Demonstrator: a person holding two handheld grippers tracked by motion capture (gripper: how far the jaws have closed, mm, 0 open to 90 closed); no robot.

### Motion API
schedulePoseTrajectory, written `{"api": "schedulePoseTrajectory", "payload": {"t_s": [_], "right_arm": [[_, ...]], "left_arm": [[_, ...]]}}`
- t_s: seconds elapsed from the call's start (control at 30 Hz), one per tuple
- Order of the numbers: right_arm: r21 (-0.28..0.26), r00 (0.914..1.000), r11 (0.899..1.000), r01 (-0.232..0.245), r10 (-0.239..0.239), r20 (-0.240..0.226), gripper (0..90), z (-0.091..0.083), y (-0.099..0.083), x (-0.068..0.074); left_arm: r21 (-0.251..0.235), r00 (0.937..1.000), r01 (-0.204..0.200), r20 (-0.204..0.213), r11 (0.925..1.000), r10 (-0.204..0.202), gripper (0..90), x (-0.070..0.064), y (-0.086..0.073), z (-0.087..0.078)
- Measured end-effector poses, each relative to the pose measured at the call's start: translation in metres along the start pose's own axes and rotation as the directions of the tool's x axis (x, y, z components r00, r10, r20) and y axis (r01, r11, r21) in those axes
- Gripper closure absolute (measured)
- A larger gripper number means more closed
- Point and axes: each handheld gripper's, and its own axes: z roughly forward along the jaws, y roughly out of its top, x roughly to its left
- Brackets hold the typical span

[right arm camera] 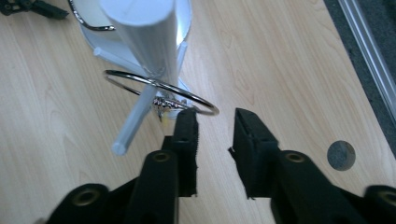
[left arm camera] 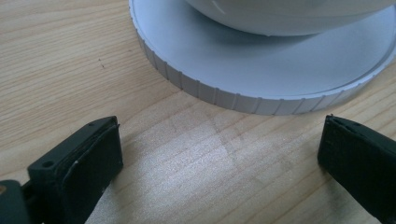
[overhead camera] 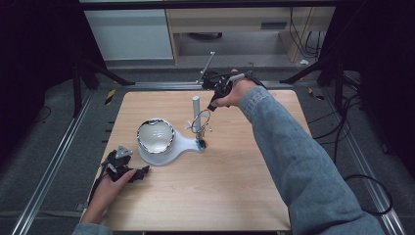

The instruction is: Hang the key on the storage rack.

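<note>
A glossy metal ring [right arm camera: 161, 88] circles the smooth white post [right arm camera: 149, 37] on grained wood.

Ahead of my left gripper [left arm camera: 219, 154]: ribbed white round base [left arm camera: 224, 95] blocks.
Table's near half [overhead camera: 205, 196]: open wood.

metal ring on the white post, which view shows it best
The right gripper view: the metal ring shows large and sharp, hanging around the white post, just beyond the open right gripper. The high view shows it small; the left gripper view shows the ribbed white base instead.
</note>
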Motion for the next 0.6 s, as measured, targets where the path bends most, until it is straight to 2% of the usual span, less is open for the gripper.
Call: {"api": "schedulePoseTrajectory", "payload": {"t_s": [0.03, 0.13, 0.23, 0.27, 0.33, 0.6], "right_arm": [[-0.004, 0.9998, 1.000, -0.011, 0.011, 0.015, 60.6, 0.000, -0.003, -0.002], [-0.007, 0.9994, 1.000, -0.017, 0.017, 0.028, 56.4, 0.000, -0.006, -0.004], [-0.025, 0.9976, 0.999, -0.040, 0.041, 0.055, 46.4, -0.002, -0.011, -0.007], [-0.025, 0.9976, 0.999, -0.040, 0.041, 0.055, 46.4, -0.002, -0.011, -0.007], [-0.031, 0.9951, 0.998, -0.061, 0.063, 0.077, 38.0, -0.002, -0.017, -0.011], [-0.048, 0.9854, 0.992, -0.114, 0.119, 0.122, 15.6, 0.001, -0.033, -0.021]], "left_arm": [[0.000, 1.0000, 0.000, 0.000, 1.0000, 0.000, 0.0, 0.000, 0.000, 0.000], [0.000, 1.0000, 0.000, 0.000, 1.0000, 0.000, 0.0, 0.000, 0.000, 0.000], [0.000, 1.0000, 0.000, 0.000, 1.0000, 0.000, 0.0, 0.000, 0.000, 0.000], [0.000, 1.0000, 0.000, 0.000, 1.0000, 0.000, 0.0, 0.000, 0.000, 0.000], [0.000, 1.0000, -0.002, 0.000, 1.0000, 0.002, 0.0, 0.000, 0.000, 0.000], [0.000, 1.0000, -0.001, 0.001, 1.0000, 0.001, 0.0, 0.000, 0.000, 0.000]]}}
